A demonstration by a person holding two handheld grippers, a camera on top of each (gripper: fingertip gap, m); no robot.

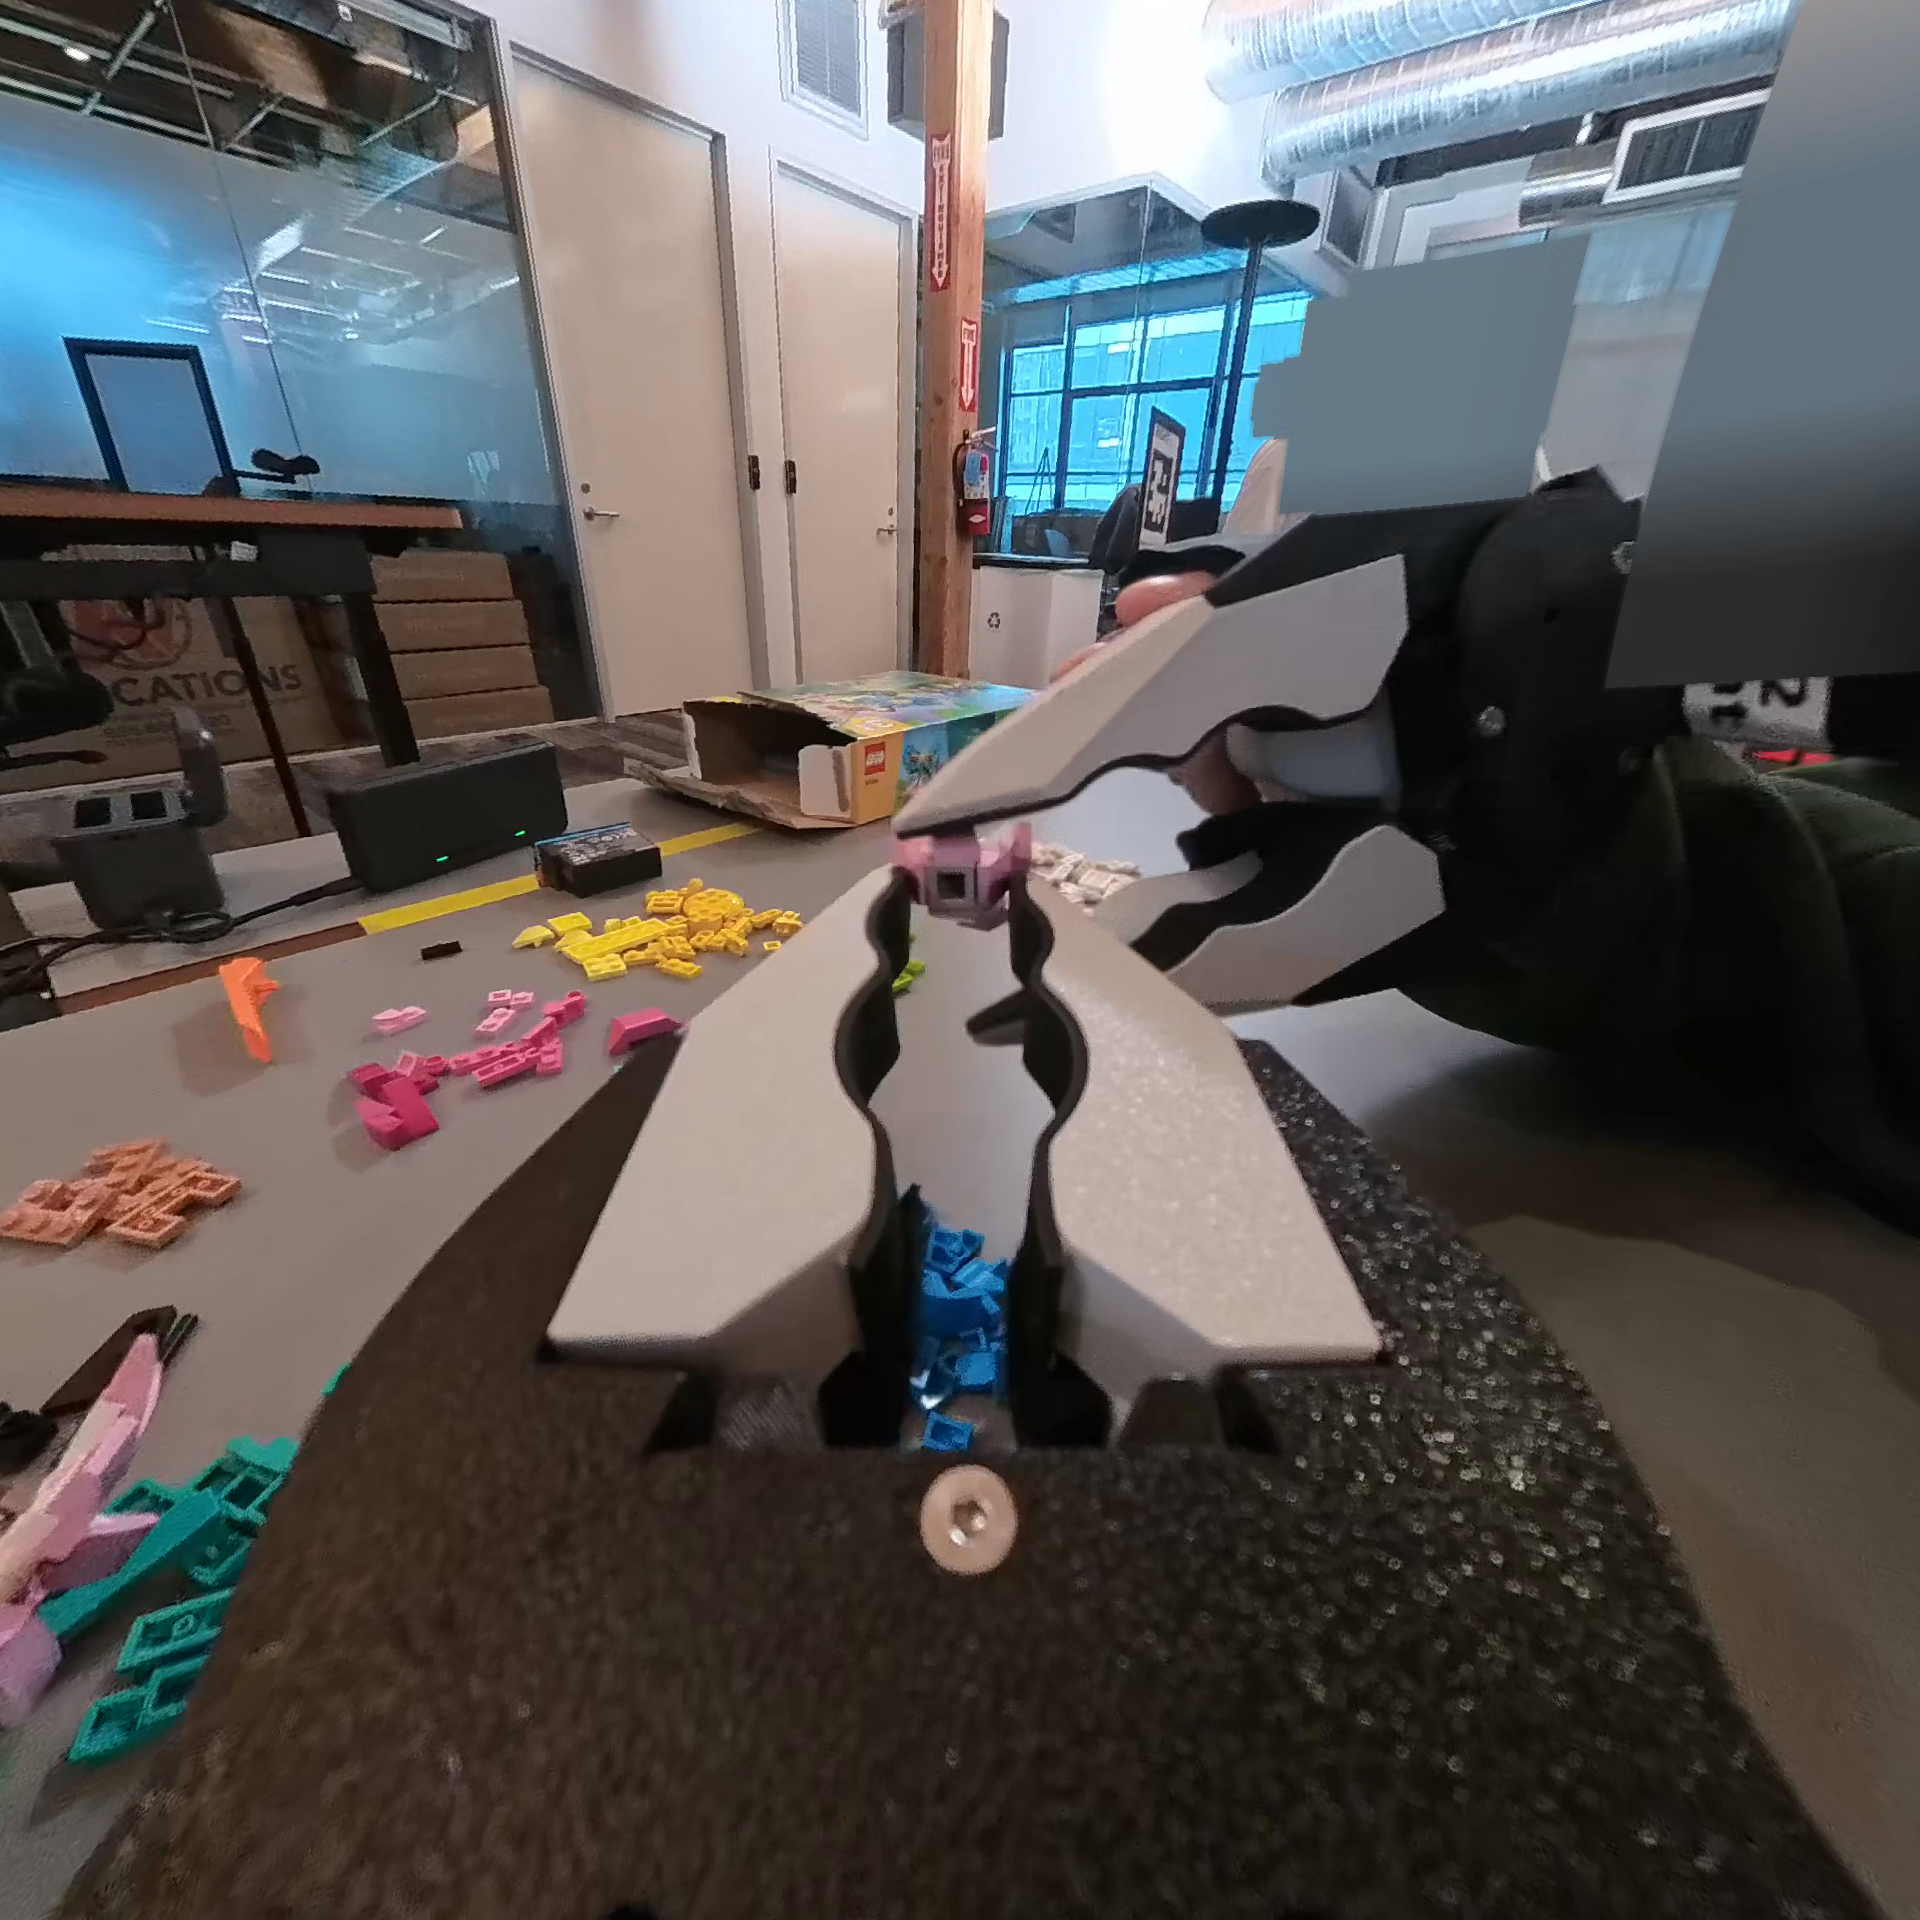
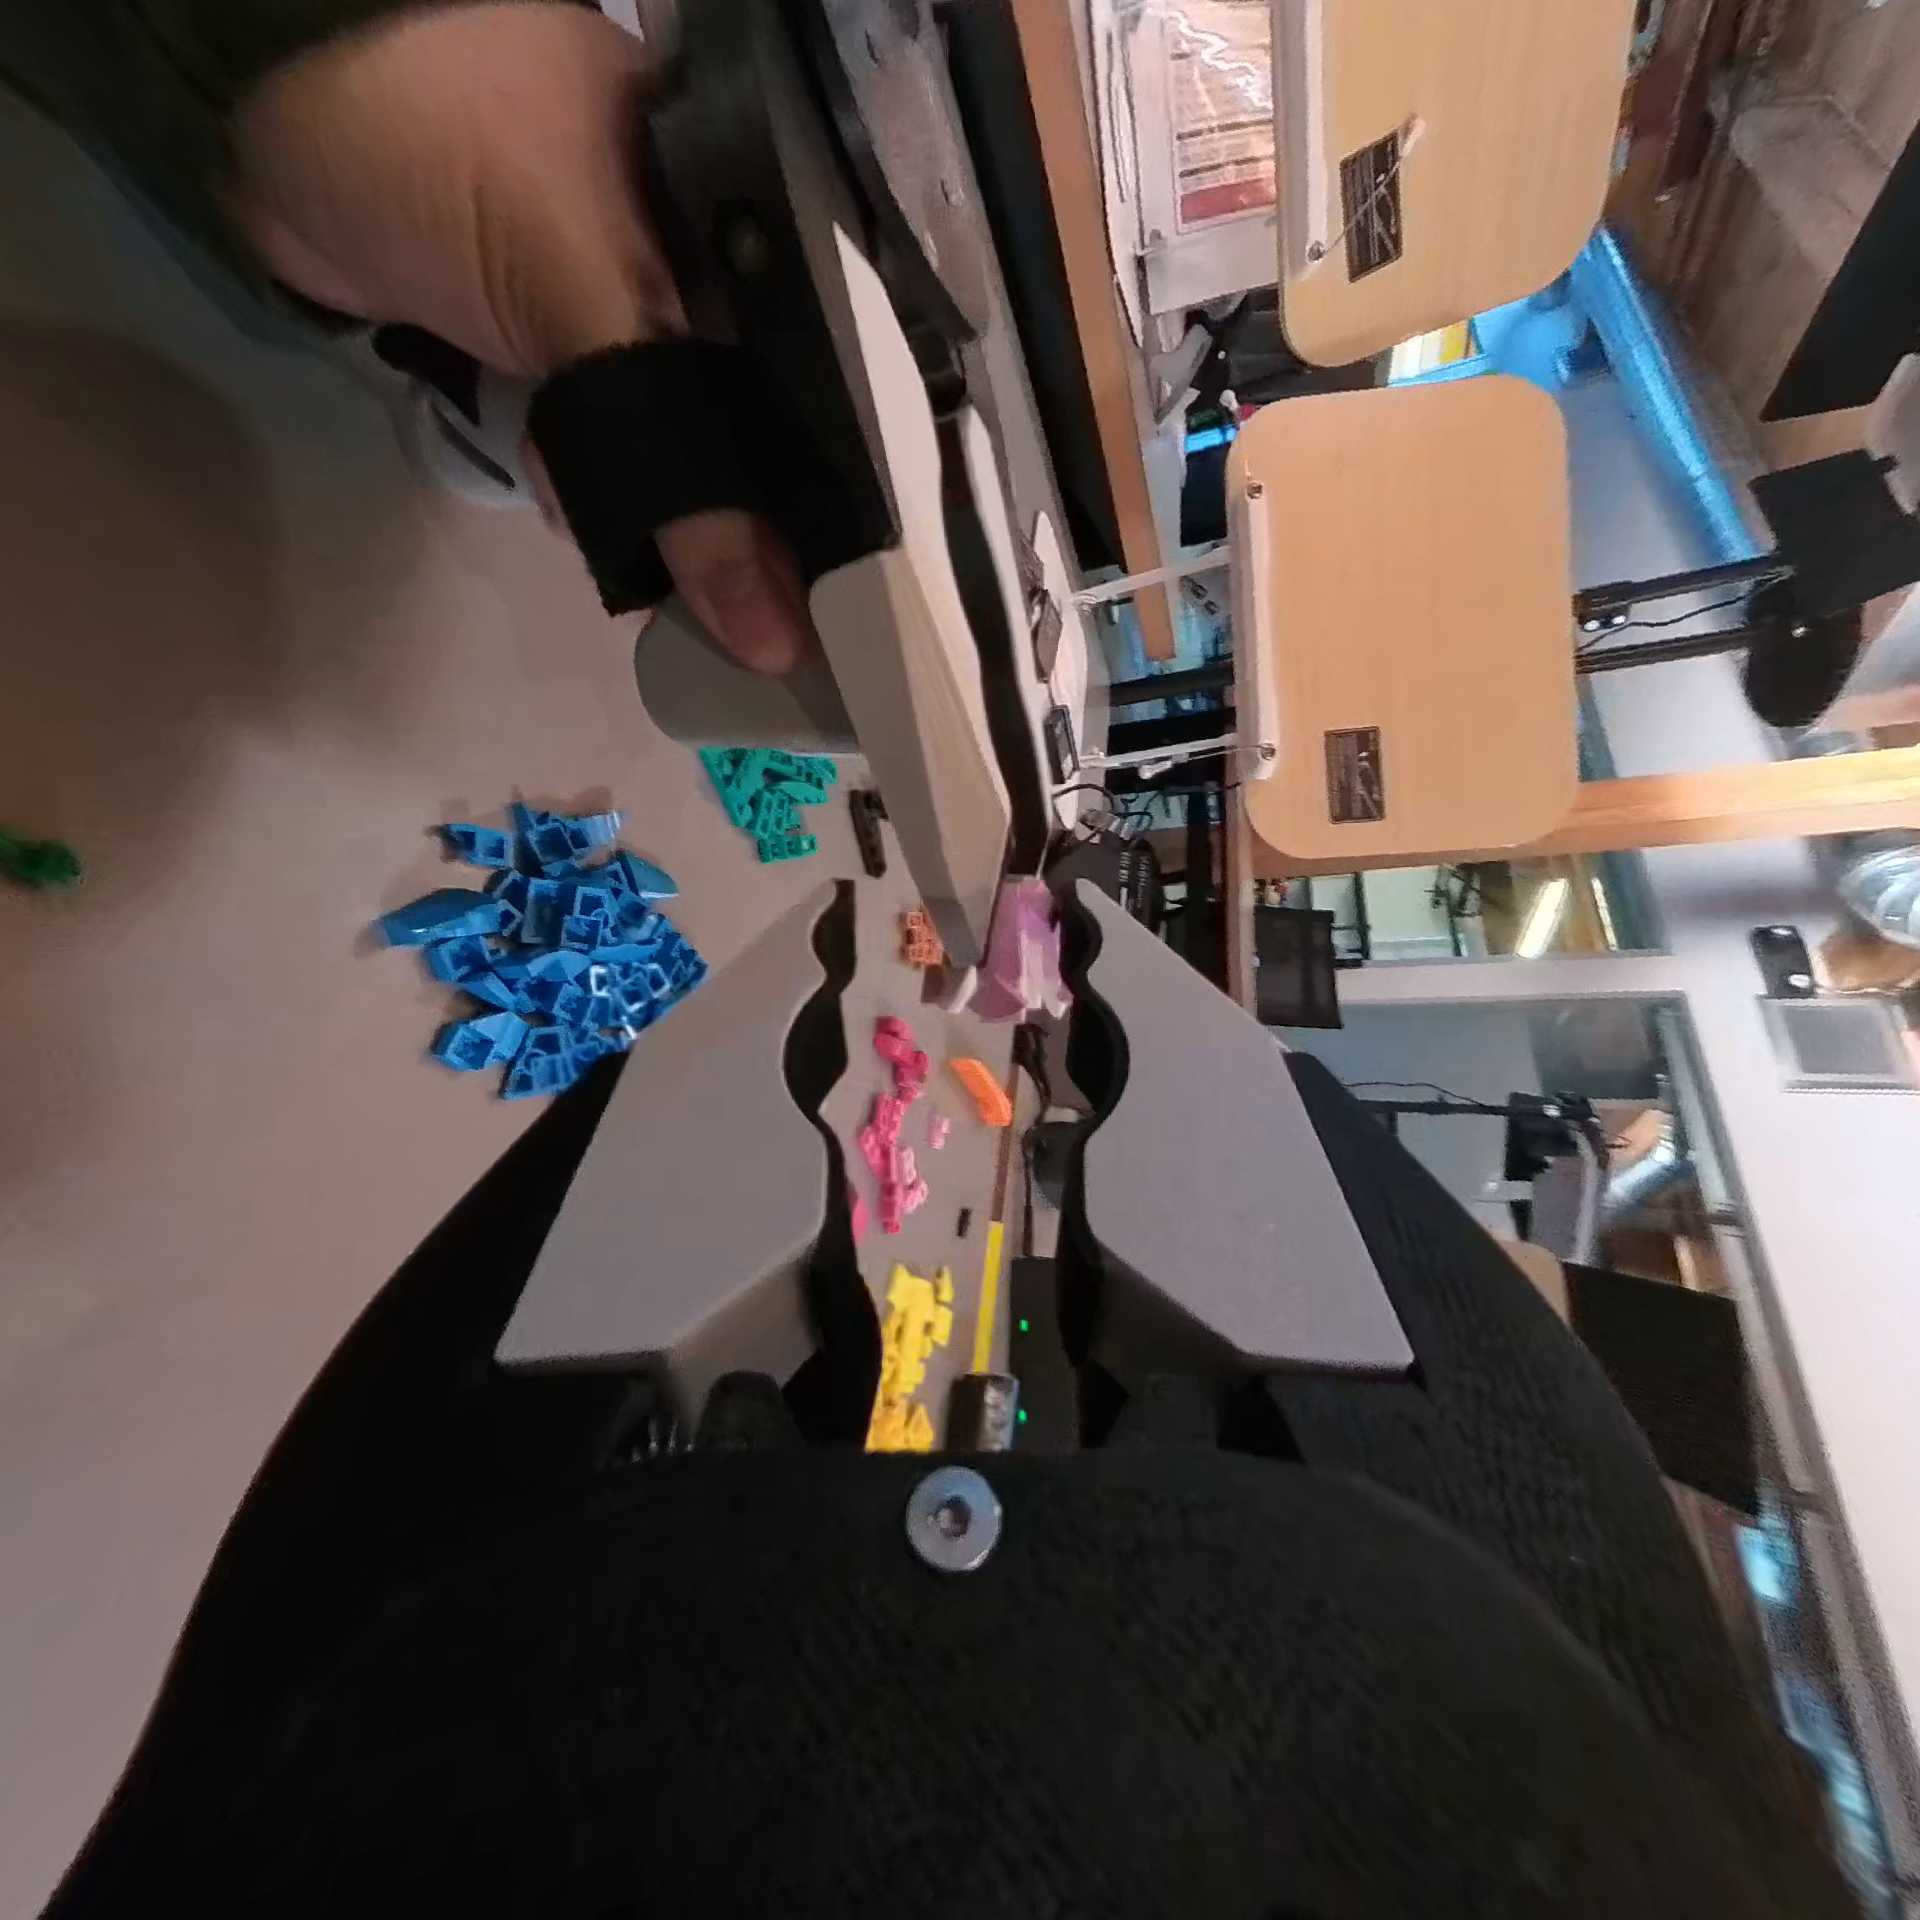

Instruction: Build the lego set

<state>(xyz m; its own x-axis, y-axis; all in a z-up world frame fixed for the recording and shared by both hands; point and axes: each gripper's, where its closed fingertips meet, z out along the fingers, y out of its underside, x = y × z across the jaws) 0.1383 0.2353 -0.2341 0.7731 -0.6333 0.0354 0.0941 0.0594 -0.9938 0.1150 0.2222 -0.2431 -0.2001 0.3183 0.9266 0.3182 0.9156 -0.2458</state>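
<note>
The left claw (image 1: 961, 894) is pinching a lilac piece (image 1: 961, 883) at its tips; the right claw (image 2: 961, 935) is gaping around it, one finger (image 1: 1122, 717) touching its top.

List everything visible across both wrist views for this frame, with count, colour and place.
small lego assembly: one, lilac-pink, held at the left gripper's tips
yellow bricks: a pile, far on the grey table
magenta bricks: a scattered pile, mid-table
peach bricks: a pile, left edge
teal bricks: a pile, near left
blue bricks: a pile, under the left gripper
orange piece: one, beyond the magenta bricks
lego box: one, opened, far table edge
black chargers: several, far left
left gripper: shut on the assembly
right gripper: open, one finger touching the assembly
hand: holding the left gripper
</note>
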